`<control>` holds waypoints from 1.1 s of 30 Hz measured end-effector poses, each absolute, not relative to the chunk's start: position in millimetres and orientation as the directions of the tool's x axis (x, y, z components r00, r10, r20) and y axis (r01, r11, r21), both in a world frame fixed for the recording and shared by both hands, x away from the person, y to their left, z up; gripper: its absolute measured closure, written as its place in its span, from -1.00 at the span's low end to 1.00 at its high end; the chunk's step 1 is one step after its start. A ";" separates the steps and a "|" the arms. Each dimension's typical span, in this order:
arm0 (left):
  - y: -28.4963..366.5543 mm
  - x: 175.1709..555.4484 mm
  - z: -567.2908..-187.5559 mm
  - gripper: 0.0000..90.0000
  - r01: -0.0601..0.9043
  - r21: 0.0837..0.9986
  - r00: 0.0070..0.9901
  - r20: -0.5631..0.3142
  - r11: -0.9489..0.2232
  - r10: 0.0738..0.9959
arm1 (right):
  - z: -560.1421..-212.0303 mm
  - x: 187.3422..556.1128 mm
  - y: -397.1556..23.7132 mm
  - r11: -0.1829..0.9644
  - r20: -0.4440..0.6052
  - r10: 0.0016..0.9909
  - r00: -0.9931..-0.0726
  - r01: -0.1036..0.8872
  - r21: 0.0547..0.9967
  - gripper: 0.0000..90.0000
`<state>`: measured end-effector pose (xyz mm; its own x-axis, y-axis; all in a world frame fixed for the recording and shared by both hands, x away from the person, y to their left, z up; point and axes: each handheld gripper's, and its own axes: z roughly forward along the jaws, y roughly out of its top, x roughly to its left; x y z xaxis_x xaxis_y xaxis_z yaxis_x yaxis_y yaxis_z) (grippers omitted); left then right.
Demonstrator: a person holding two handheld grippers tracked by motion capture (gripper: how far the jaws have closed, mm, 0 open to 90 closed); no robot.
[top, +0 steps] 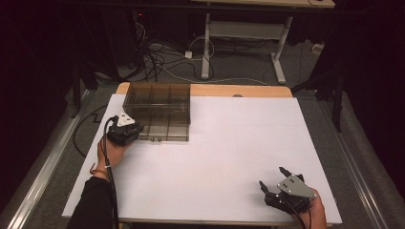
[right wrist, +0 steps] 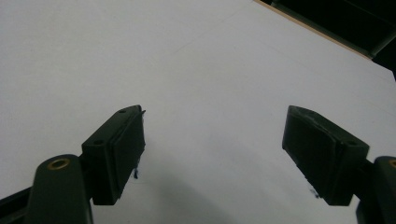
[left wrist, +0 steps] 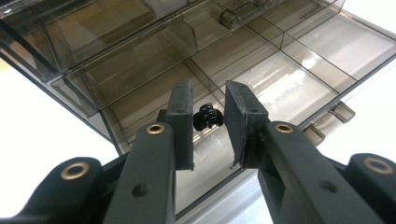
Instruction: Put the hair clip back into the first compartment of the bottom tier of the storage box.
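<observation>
Two grippers are at work on my white table [top: 215, 143]. My left gripper [left wrist: 208, 116], at about nine o'clock on the table in the high view [top: 125, 129], has its jaws drawn nearly together and pinches a small black knobbly piece [left wrist: 207, 117] between the pads. That piece hangs just above the smoky clear compartment box [left wrist: 289, 79], over one of the front cells near the box's front wall; whether it touches the floor of the cell I cannot tell. The box [top: 160, 112] sits at roughly eleven o'clock on the table, its lid raised behind it and its dividers marking out rows of cells. A latch tab [left wrist: 334, 116] juts from the box's front edge, at three o'clock from my jaws in the left gripper view. My right gripper [top: 274, 183] rests near five o'clock on the table, well apart from the box. Its jaws stand spread wide, nothing between the pads [right wrist: 128, 149], above bare white surface [right wrist: 187, 70].
</observation>
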<state>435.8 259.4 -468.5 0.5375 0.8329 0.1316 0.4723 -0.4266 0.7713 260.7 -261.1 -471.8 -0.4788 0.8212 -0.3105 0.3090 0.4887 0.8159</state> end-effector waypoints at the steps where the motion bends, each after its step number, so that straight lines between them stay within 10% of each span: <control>1: 259.8 435.6 -468.2 0.57 0.472 0.772 0.536 0.132 -0.426 0.834 | -471.9 260.6 -261.1 0.488 -0.310 0.821 -0.479 0.309 0.816 -0.52; 33: 252.9 420.2 -452.8 0.36 0.403 0.824 0.544 0.135 -0.399 0.828 | -471.4 258.6 -258.5 0.494 -0.315 0.817 -0.484 0.303 0.815 -0.52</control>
